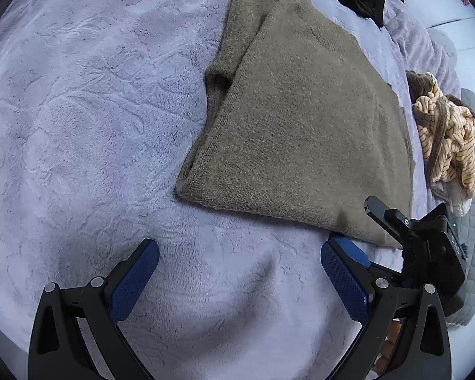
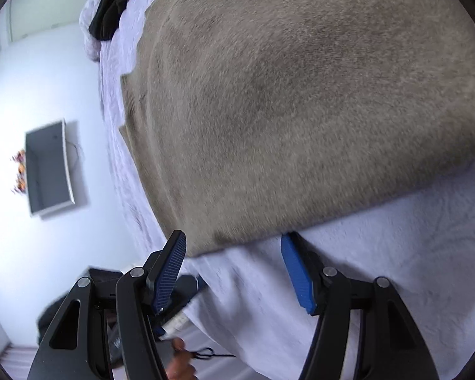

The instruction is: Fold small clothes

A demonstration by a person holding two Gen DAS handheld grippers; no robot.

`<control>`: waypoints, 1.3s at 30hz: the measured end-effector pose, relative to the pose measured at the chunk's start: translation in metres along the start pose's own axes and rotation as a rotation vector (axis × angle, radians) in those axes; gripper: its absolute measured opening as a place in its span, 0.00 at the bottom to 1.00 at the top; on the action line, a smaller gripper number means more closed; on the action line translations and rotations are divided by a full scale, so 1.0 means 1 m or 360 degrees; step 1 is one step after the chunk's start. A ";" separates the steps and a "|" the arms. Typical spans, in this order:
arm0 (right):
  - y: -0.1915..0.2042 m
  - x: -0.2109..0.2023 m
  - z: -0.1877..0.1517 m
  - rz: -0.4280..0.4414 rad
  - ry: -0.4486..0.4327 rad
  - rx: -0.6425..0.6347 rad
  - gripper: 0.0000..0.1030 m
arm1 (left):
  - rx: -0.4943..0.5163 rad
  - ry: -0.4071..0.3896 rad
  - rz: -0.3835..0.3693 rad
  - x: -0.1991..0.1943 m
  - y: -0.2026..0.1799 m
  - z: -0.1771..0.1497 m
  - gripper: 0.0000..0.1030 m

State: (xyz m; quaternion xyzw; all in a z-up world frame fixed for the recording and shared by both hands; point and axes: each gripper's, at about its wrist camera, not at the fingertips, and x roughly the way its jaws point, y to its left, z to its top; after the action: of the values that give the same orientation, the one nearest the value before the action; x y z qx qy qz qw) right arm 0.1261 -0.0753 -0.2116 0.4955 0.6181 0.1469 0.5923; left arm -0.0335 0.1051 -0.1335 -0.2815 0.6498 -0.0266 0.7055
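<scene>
Olive knit sweater [image 1: 300,133] lies on lavender blanket [image 1: 88,120] beside striped garment [image 1: 449,145].

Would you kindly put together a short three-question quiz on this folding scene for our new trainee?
1. True or false: the olive knit sweater lies on the lilac fleece blanket.
2. Multiple choice: what is between the fingers of the left gripper? A) a sweater corner B) a striped garment C) nothing but blanket below.
3. Short answer: which garment lies crumpled beyond the sweater's far side in the left wrist view?

Key
1. True.
2. C; both fingers stand wide apart over the blanket.
3. The orange striped garment, bunched in a heap. The right gripper is also open, at the sweater's near corner.
</scene>
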 end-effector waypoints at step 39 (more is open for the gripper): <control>0.059 -0.041 0.031 -0.0277 0.0092 -0.0410 0.15 | 0.0523 -0.0505 0.0307 0.008 -0.088 0.057 0.18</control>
State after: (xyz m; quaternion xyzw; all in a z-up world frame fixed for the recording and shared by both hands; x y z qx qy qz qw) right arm 0.1707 -0.0930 -0.1502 0.3554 0.6516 0.1873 0.6435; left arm 0.0496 0.0486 -0.1024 -0.1004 0.5417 -0.0200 0.8343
